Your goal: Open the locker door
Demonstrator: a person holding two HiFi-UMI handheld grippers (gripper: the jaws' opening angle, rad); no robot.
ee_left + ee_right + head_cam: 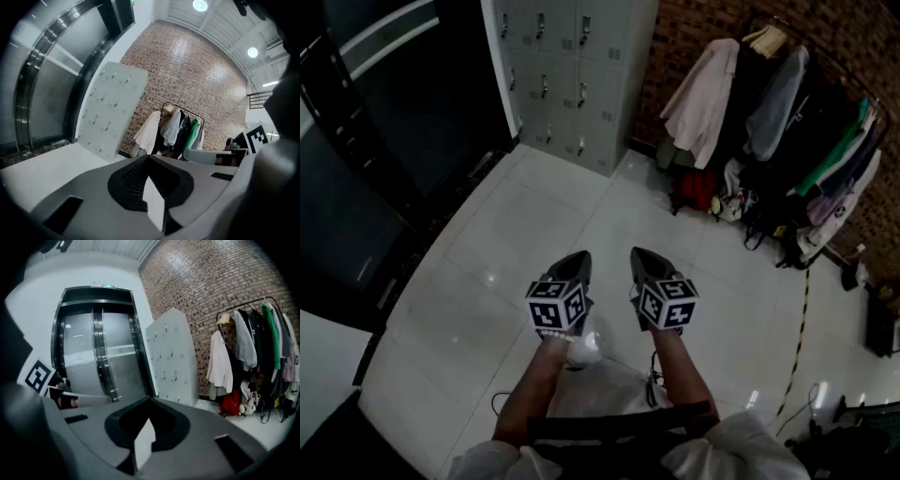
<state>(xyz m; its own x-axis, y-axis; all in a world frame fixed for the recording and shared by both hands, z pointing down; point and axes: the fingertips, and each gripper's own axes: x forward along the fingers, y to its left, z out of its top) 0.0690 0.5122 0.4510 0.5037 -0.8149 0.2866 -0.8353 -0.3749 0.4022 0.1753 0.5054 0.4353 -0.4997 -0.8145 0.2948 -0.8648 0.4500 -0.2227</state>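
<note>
We hold left gripper (575, 261), right gripper (643, 258) well short of locker (602, 84), fingers shut, empty; arriving shut, we risk glancing off handle (544, 86).

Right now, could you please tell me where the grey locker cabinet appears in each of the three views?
Head view: locker cabinet at top centre.
Left gripper view: locker cabinet left of centre.
Right gripper view: locker cabinet just right of centre.
Shared landmark: the clothes rack stands to its right in all three.
</note>
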